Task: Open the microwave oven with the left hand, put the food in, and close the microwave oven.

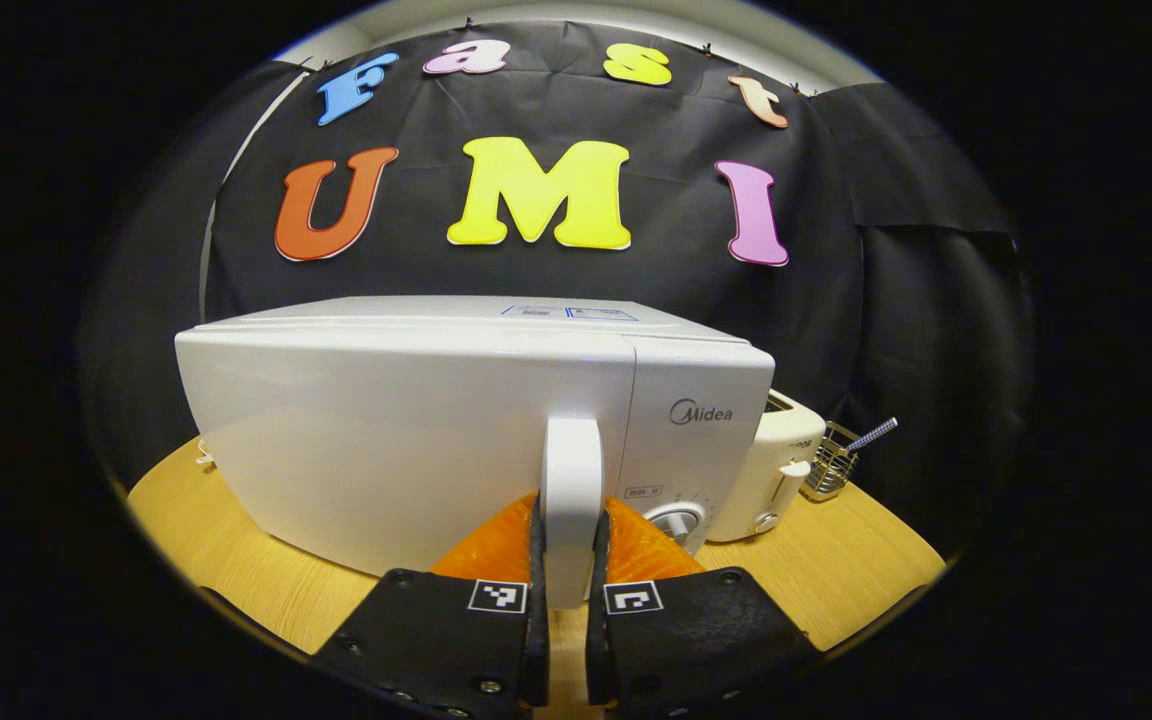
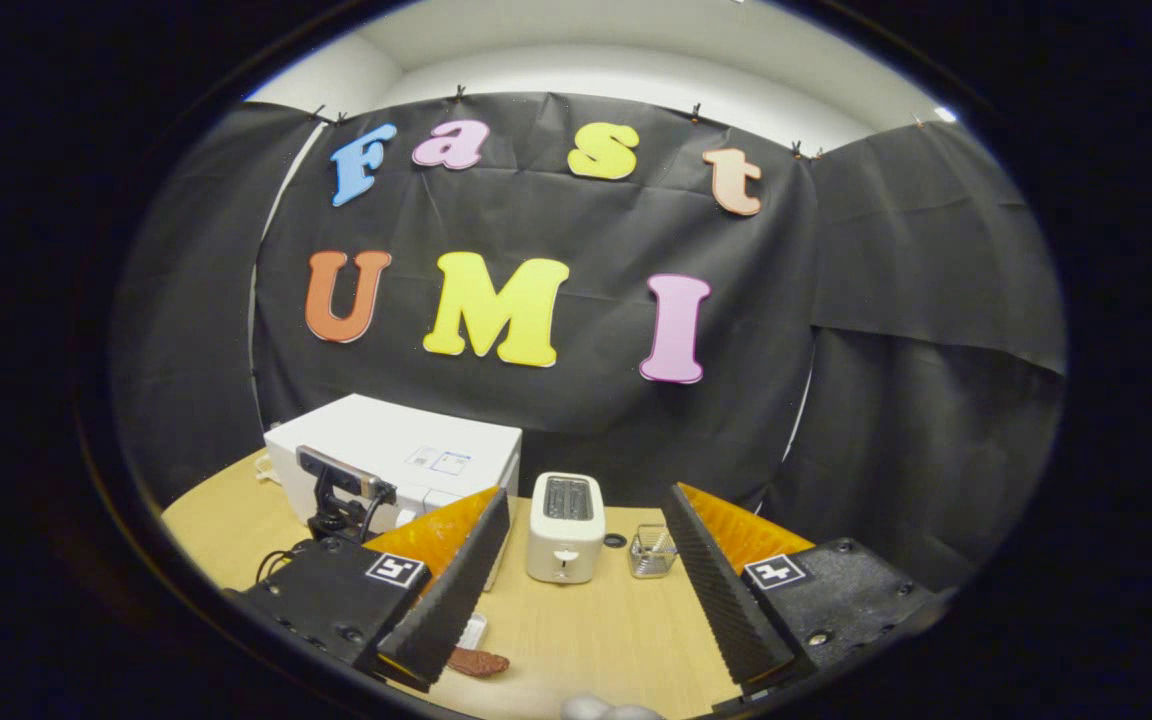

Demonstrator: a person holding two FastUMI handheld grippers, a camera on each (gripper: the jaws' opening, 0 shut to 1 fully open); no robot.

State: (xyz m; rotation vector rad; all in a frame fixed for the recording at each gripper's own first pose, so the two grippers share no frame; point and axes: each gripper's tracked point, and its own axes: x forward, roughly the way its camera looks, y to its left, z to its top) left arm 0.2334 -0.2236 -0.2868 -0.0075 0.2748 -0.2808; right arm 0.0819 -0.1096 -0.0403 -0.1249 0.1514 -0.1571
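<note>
Left gripper view: my left gripper (image 1: 570, 590) is clenched on the handle (image 1: 572, 500) of the one microwave oven (image 1: 416, 430), jaws level, pointing straight at its door. One toaster (image 1: 771, 470) stands just beside it on the desk (image 1: 836, 560).

Right gripper view: my right gripper (image 2: 581, 585) hangs released, jaws wide. One food piece (image 2: 477, 662) lies on the desk below the left jaw; the microwave oven sits beyond.
</note>
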